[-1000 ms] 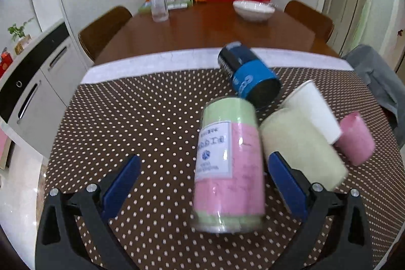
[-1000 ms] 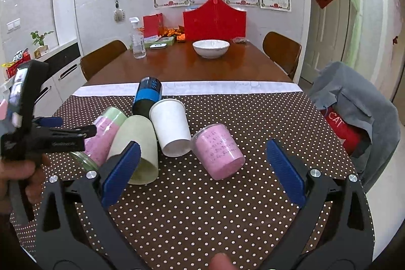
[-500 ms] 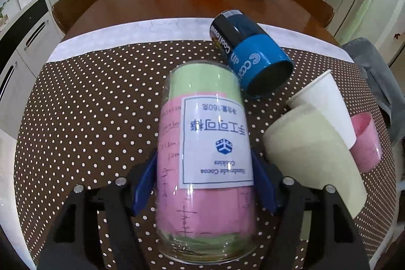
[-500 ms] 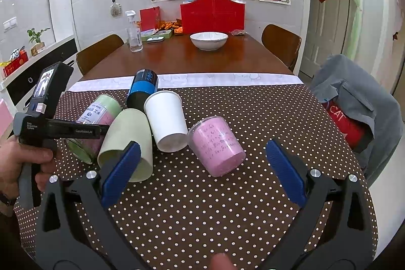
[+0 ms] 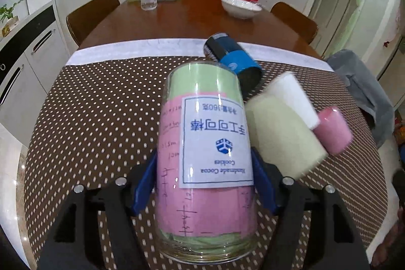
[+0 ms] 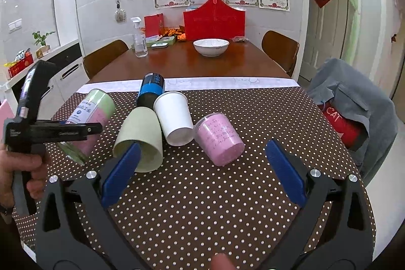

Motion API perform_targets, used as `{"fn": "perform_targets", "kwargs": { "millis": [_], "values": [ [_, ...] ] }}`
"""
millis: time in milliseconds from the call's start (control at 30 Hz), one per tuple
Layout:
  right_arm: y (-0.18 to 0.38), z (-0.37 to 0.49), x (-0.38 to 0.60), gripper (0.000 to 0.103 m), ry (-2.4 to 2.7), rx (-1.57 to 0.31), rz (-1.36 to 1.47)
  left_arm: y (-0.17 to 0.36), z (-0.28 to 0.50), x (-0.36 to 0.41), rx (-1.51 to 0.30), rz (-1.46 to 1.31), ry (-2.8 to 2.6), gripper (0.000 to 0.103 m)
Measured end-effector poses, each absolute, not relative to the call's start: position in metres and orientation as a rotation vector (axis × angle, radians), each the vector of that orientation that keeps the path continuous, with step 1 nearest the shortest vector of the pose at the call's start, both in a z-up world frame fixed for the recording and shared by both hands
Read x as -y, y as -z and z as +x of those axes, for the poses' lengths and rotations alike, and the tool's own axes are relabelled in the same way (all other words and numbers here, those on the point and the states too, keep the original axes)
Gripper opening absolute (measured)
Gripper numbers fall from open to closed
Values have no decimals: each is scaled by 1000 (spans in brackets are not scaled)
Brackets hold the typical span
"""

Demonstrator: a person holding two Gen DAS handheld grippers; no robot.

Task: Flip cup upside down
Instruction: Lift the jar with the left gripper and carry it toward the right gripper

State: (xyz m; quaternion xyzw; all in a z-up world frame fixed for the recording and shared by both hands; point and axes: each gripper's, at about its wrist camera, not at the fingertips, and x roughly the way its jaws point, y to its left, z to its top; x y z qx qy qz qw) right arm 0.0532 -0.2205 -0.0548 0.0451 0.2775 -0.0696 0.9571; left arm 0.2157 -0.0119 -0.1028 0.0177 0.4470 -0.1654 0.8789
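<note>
My left gripper [image 5: 205, 168] is shut on a clear glass cup [image 5: 205, 156] with pink and green paper inside and a white label. It holds the cup tilted above the dotted tablecloth, open rim toward the camera. In the right wrist view the same cup [image 6: 88, 115] hangs at the left in the left gripper [image 6: 78, 129]. My right gripper [image 6: 200, 168] is open and empty, low over the cloth in front of the other cups. A pale green cup [image 6: 140, 138], a white paper cup [image 6: 174, 118], a pink cup [image 6: 219, 141] and a blue-black cup [image 6: 150, 90] lie on their sides.
The brown dotted tablecloth [image 6: 202, 194] covers the near end of a wooden table [image 6: 189, 65]. A white bowl [image 6: 210, 46], a spray bottle [image 6: 138, 39] and a red bag [image 6: 214, 19] stand at the far end. A chair with grey clothing [image 6: 354, 103] is on the right.
My left gripper closed on the glass cup and lifted it off the cloth, tilting it up. My right gripper stayed open and nearly still.
</note>
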Motion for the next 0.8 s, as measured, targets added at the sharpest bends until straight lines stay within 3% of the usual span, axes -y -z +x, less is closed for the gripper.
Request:
{"fn": "perform_targets", "kwargs": {
  "millis": [433,800],
  "values": [
    [47,6,237,97,135,-531,145,81,107,32,-884,15,482,68],
    [62,-7,250,97,164,-564,176,113,74,70,-927,44,519,68]
  ]
}}
